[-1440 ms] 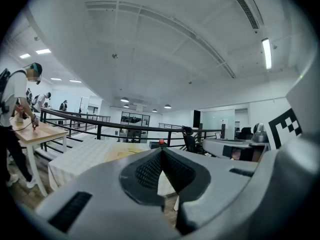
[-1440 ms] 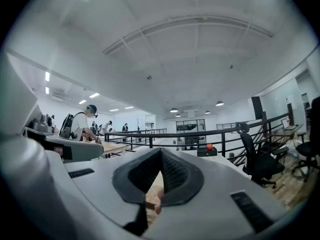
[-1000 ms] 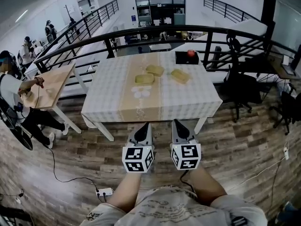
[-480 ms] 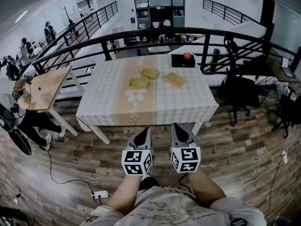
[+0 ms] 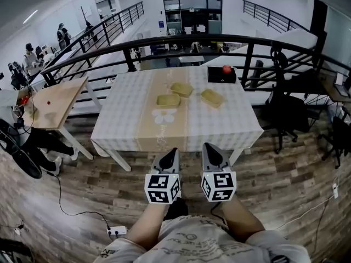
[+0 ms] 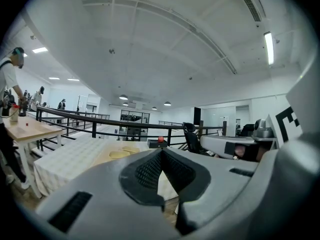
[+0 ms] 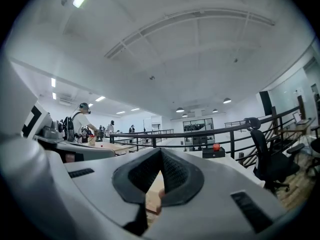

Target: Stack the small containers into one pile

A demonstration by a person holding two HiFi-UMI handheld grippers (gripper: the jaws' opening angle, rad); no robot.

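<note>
- Table point(image 5: 123, 133) at 12 o'clock: near half bare, open to reach.
- Containers point(image 5: 168, 100) crowd its middle; black box point(image 5: 221, 75) at 1 o'clock, railing point(image 5: 249, 56) behind.

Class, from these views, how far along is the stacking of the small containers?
Done: nothing; the left container, middle container and right container lie singly on the table. In hand: nothing; the left gripper and right gripper are shut, empty, short of the table. Left: all the stacking.
</note>
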